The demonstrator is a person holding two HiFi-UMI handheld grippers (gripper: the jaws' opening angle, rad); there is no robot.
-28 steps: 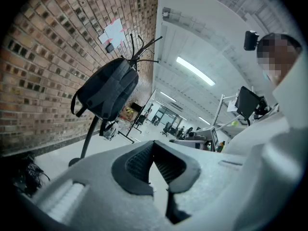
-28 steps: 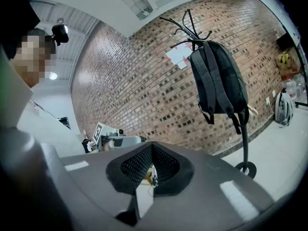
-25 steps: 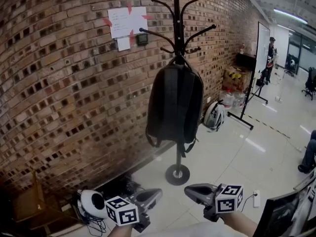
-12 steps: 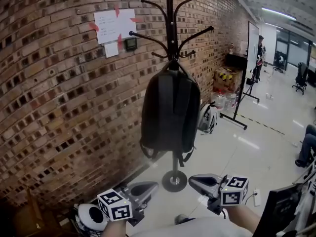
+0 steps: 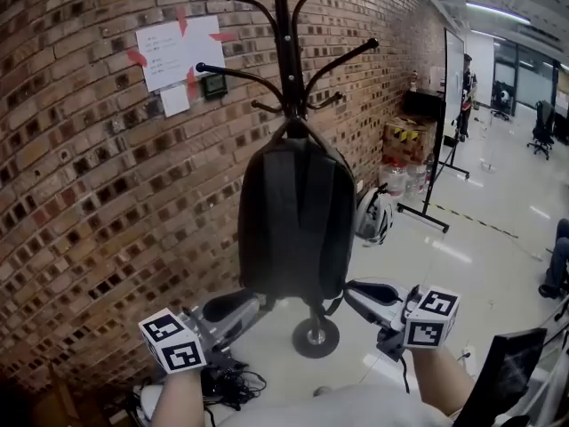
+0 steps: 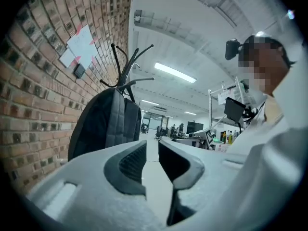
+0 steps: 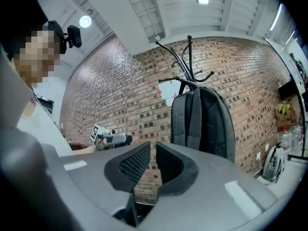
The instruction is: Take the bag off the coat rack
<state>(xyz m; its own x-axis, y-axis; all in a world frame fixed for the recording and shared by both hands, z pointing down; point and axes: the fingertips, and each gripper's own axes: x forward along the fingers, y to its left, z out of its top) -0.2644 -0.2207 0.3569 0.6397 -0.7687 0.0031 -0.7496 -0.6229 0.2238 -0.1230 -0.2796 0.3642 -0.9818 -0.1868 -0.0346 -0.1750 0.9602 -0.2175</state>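
Observation:
A black backpack (image 5: pixel 293 221) hangs by its top loop from a black coat rack (image 5: pixel 286 52) in front of a brick wall. The rack's round base (image 5: pixel 316 336) stands on the pale floor. My left gripper (image 5: pixel 256 303) is just below the bag's lower left corner, apart from it. Its jaws are opening, with a narrow gap and nothing between them (image 6: pixel 151 148). My right gripper (image 5: pixel 351 292) sits near the bag's lower right corner, shut and empty (image 7: pixel 153 150). Both gripper views show the backpack (image 6: pixel 103 126) (image 7: pixel 202 121) ahead.
A white helmet (image 5: pixel 373 216) lies on the floor by the wall behind the rack. Cardboard boxes (image 5: pixel 404 140) and a whiteboard stand (image 5: pixel 442 105) are farther right. Cables (image 5: pixel 227 382) lie near the wall at lower left. A dark screen (image 5: pixel 507 381) is at lower right.
The view has closed in on the rack and the bag looks larger. Both grippers have risen from floor level to the bag's bottom corners, one on each side.

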